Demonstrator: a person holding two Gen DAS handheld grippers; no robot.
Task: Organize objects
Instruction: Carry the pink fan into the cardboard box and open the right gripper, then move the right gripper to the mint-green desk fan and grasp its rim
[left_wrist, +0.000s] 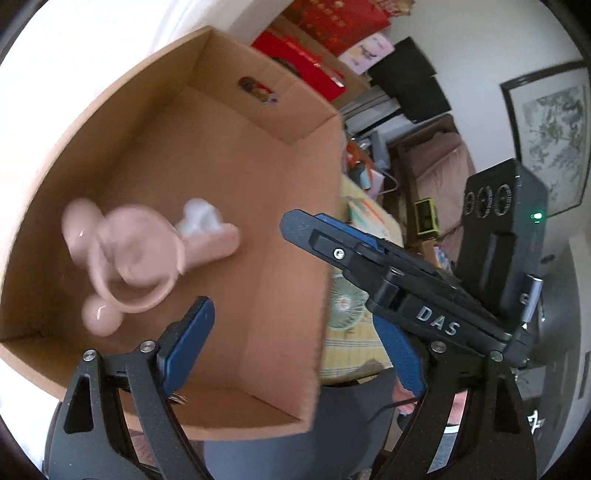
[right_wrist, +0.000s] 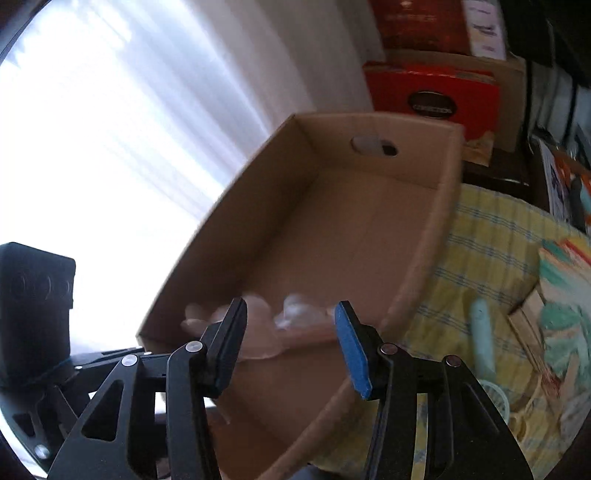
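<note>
Pink toy (left_wrist: 125, 258): lying loose in cardboard box (left_wrist: 258, 177), apparently dropped there for sorting;
Left gripper (left_wrist: 295, 350): spread wide, empty;
Right gripper (right_wrist: 291, 350): parted, holding nothing

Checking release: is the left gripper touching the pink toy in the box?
Apart. The left wrist view shows the left gripper with jaws wide and empty, and bare cardboard box floor between its fingertip and the pink toy.

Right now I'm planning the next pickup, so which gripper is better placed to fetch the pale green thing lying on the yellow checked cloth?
Probably the right gripper: open and empty, with the pale green thing just beside it. The left gripper hangs over the cardboard box.
</note>
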